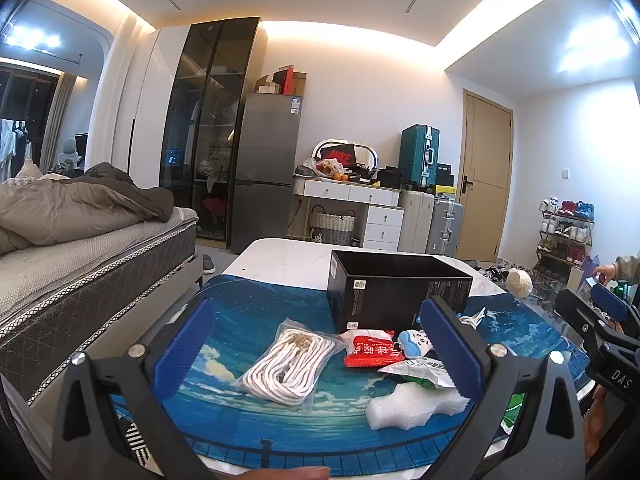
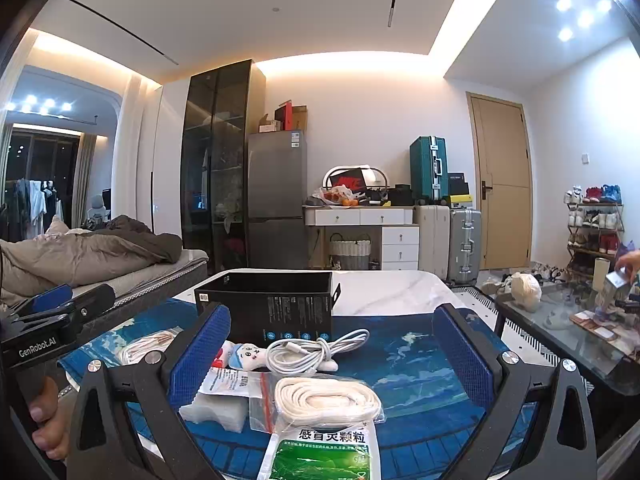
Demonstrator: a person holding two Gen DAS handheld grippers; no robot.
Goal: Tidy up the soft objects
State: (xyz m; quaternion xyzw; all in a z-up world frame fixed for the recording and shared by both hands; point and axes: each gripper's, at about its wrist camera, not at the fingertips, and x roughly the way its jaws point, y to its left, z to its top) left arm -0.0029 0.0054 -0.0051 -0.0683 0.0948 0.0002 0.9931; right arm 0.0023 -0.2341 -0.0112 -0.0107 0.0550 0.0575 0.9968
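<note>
Both hand-held grippers, left (image 1: 320, 350) and right (image 2: 332, 354), hover nearly level over the table (image 2: 400, 286), jaws spread wide and empty. On the blue mat (image 2: 420, 364) lie bagged white cords (image 1: 286, 364), a red packet (image 1: 366, 350), a foam piece (image 1: 416, 406) and a white cable (image 2: 312, 350), before an open black box (image 2: 266, 304).

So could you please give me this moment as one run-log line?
left gripper: open, empty | right gripper: open, empty | black box: open, upright on mat | soft items: loose before the box
</note>
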